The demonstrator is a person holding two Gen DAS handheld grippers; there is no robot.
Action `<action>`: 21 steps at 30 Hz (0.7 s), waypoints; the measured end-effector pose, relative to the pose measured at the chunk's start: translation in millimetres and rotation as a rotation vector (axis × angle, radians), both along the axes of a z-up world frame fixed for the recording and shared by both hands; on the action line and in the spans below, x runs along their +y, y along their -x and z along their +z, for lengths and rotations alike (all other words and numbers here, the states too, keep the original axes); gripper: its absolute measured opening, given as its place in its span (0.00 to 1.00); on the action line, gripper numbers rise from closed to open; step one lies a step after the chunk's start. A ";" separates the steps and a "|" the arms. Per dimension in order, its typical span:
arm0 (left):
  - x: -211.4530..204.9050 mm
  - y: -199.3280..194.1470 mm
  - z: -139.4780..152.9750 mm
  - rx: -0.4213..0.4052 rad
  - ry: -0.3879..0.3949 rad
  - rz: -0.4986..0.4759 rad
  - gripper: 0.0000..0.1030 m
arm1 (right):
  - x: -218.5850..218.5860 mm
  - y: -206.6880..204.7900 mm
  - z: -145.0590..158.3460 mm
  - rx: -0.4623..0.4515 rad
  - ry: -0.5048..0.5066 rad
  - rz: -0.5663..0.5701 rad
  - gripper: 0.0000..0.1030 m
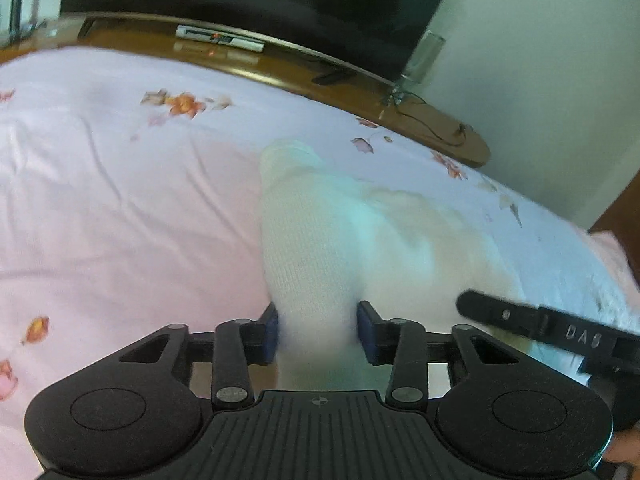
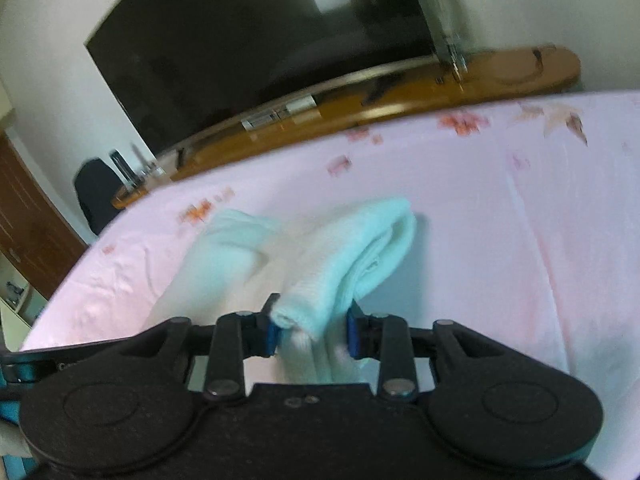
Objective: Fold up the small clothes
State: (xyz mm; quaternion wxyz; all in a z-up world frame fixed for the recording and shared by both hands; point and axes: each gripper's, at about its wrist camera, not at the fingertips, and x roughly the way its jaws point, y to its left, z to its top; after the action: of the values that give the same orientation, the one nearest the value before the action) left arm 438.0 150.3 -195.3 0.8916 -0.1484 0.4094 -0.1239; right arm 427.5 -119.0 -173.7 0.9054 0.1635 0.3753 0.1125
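"DAS" on right gripper (image 1: 472,312) finger, white raised letters.

Left gripper (image 1: 318,330) clamped, right gripper (image 2: 312,330) clamped — side by side

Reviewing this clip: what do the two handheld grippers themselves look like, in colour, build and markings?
Both are matte black plastic. The left gripper and right gripper have blue pads, linkage arms with silver pivot screws, two round discs and a ribbed centre plate. A gripper finger seen in the left view carries white "DAS" lettering. No cables or sleeves show.
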 end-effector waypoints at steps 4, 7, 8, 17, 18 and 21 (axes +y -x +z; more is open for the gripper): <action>-4.1 9.1 16.2 -0.045 -0.075 0.019 0.41 | -5.6 4.3 1.9 0.023 -0.024 -0.019 0.39; -7.9 18.8 35.1 -0.127 -0.119 0.005 0.41 | -6.7 8.1 15.4 -0.015 0.016 -0.014 0.41; -10.3 18.3 40.2 -0.138 -0.119 -0.002 0.41 | -7.7 10.0 19.8 -0.030 0.027 -0.012 0.43; -32.4 -36.6 20.5 -0.062 -0.110 0.032 0.41 | -9.5 -18.0 6.8 0.016 0.051 -0.041 0.30; -34.0 -40.7 17.1 -0.064 -0.126 0.033 0.41 | -8.9 -23.8 4.8 0.023 0.057 -0.042 0.30; -36.5 -45.5 10.7 -0.078 -0.151 0.040 0.41 | -4.0 -35.5 -8.5 0.041 0.113 -0.039 0.36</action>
State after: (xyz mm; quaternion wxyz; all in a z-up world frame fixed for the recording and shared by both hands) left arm 483.5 113.8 -184.6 0.9179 -0.0838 0.3794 -0.0803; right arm 463.0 -123.0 -182.2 0.9074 0.1216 0.3960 0.0702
